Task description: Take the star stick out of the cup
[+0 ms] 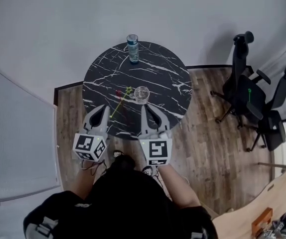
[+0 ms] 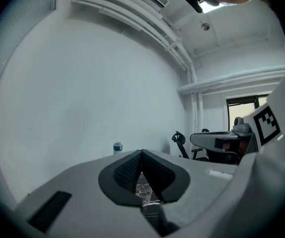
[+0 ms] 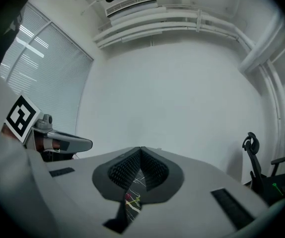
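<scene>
A clear glass cup (image 1: 141, 94) stands near the middle of the round black marble table (image 1: 168, 73). Two star sticks lie flat on the table just left of the cup, outside it: a yellow-green one (image 1: 127, 90) and a red one (image 1: 118, 92). My left gripper (image 1: 104, 108) and right gripper (image 1: 144, 108) hover side by side over the table's near edge, both shut and holding nothing. In the left gripper view the jaws (image 2: 141, 152) meet, and the cup (image 2: 143, 190) shows below them. The right gripper's jaws (image 3: 140, 150) also meet, with the sticks (image 3: 131, 200) glimpsed beneath.
A blue-labelled bottle (image 1: 132, 48) stands at the table's far edge. Two black office chairs (image 1: 247, 93) are on the wood floor to the right. A white blind (image 1: 13, 133) is at the left, and a wooden desk corner (image 1: 262, 203) at bottom right.
</scene>
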Motion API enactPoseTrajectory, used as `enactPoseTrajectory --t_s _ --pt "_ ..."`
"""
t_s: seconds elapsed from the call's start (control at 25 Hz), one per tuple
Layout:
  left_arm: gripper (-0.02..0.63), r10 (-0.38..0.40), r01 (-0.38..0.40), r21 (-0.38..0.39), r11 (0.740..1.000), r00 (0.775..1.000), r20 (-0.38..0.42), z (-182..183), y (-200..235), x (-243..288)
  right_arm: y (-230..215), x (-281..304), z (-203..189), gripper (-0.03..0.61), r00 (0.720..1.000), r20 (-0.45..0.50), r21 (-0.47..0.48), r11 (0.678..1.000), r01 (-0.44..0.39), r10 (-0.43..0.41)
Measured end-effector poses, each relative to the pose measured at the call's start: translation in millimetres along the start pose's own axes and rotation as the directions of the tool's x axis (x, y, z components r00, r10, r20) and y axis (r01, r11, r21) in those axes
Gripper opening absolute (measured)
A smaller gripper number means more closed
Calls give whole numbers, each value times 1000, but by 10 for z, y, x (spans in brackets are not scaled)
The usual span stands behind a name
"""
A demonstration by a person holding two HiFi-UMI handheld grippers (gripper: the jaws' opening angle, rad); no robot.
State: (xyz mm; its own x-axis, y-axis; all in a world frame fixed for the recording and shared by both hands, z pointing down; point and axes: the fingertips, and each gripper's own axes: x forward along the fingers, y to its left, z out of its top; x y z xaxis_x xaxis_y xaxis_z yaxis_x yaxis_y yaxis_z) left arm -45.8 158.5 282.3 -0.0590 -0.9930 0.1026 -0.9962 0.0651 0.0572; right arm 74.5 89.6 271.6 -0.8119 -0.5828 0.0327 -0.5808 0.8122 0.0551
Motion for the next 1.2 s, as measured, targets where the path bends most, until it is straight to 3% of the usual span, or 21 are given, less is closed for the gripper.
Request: enactPoseTrajectory --t_s 0.44,1.2 --pt "-2 16 -18 41 999 999 47 156 -179 -95 -215 -239 271 -5 997 74 -30 999 25 -22" --pt "-1 -13 11 58 998 999 40 245 -366 -125 -195 -302 373 -5 997 80 -48 999 -7 11"
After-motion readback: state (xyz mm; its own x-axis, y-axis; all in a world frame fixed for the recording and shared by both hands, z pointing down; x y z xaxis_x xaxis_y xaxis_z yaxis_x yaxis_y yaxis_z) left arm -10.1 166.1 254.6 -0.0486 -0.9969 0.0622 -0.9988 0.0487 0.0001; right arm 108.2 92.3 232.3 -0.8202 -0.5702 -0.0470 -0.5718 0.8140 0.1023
